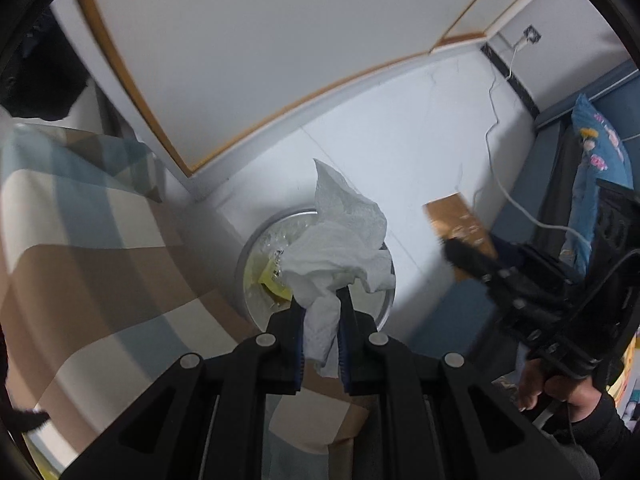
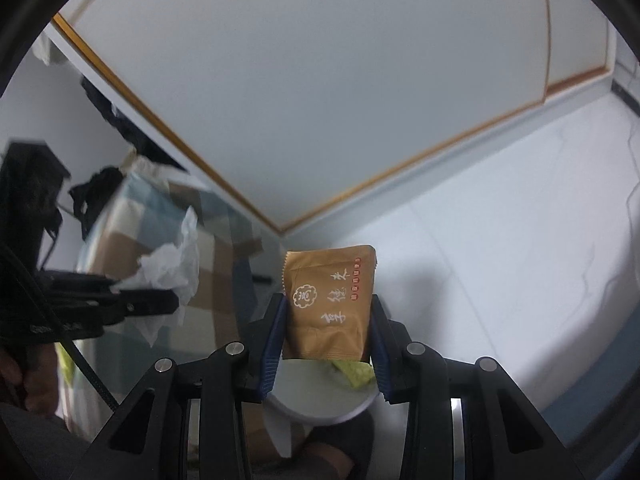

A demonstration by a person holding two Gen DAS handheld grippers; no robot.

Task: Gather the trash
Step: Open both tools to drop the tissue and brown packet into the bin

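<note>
My left gripper is shut on a crumpled white tissue and holds it over a round grey trash bin lined with clear plastic, with a yellow wrapper inside. My right gripper is shut on an orange-brown snack packet with white characters, held above the bin's rim; yellow trash shows inside. The left gripper and tissue appear at the left of the right wrist view. The right gripper and its packet appear at the right of the left wrist view.
A bed with a checked blue, brown and cream cover lies left of the bin. A white wardrobe with a wooden trim stands behind. White floor tiles, a white cable and a blue floral cloth are to the right.
</note>
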